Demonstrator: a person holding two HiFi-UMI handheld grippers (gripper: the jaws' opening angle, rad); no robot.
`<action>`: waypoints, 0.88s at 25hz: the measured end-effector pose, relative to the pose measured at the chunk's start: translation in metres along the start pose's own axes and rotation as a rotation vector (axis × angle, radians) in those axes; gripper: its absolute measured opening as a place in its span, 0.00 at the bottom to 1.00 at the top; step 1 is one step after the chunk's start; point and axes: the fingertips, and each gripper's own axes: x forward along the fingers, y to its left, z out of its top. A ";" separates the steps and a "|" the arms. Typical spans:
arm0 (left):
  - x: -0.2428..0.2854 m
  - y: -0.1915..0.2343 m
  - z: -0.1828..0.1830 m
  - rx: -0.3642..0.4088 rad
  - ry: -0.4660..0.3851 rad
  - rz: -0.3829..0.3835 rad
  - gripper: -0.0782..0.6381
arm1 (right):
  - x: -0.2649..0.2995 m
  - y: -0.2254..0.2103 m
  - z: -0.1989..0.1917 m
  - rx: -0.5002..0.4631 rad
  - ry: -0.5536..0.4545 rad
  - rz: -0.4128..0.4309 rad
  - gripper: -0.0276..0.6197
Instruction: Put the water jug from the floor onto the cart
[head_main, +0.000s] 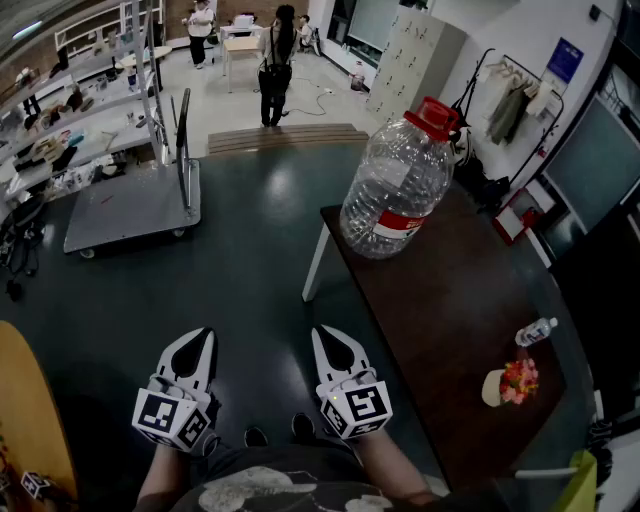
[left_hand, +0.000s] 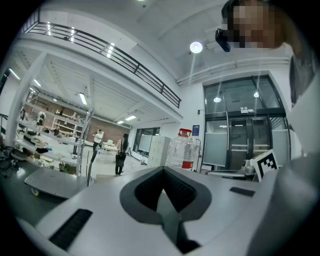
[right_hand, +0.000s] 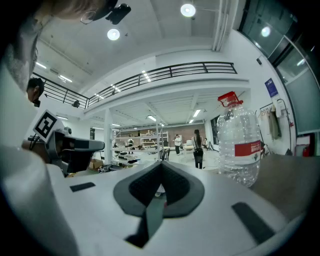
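Note:
The water jug (head_main: 398, 185) is a big clear plastic bottle with a red cap and a red label. It stands upright on the near corner of a dark brown table (head_main: 450, 310). It also shows in the left gripper view (left_hand: 182, 150) and the right gripper view (right_hand: 241, 150). The flat grey cart (head_main: 130, 205) with its upright push handle stands on the floor at the far left. My left gripper (head_main: 205, 338) (left_hand: 163, 172) and right gripper (head_main: 322, 335) (right_hand: 160, 167) are held side by side low in front of me. Both are shut and empty, well short of the jug.
On the table's near right lie a small water bottle (head_main: 536, 331) and a flower-patterned item (head_main: 512, 382). A yellow board (head_main: 30, 400) edges in at the lower left. Work benches (head_main: 70, 120) line the far left, lockers (head_main: 410, 60) stand at the back, and people (head_main: 274, 65) stand far off.

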 end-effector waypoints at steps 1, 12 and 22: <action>0.001 -0.003 0.002 0.010 -0.003 -0.005 0.12 | -0.001 -0.001 0.000 0.000 0.000 -0.002 0.03; 0.004 -0.012 0.003 0.041 -0.007 -0.037 0.12 | -0.003 0.000 0.003 -0.017 0.002 -0.018 0.03; -0.003 -0.012 -0.003 0.022 0.001 -0.041 0.12 | -0.006 0.008 0.002 -0.001 -0.009 -0.012 0.03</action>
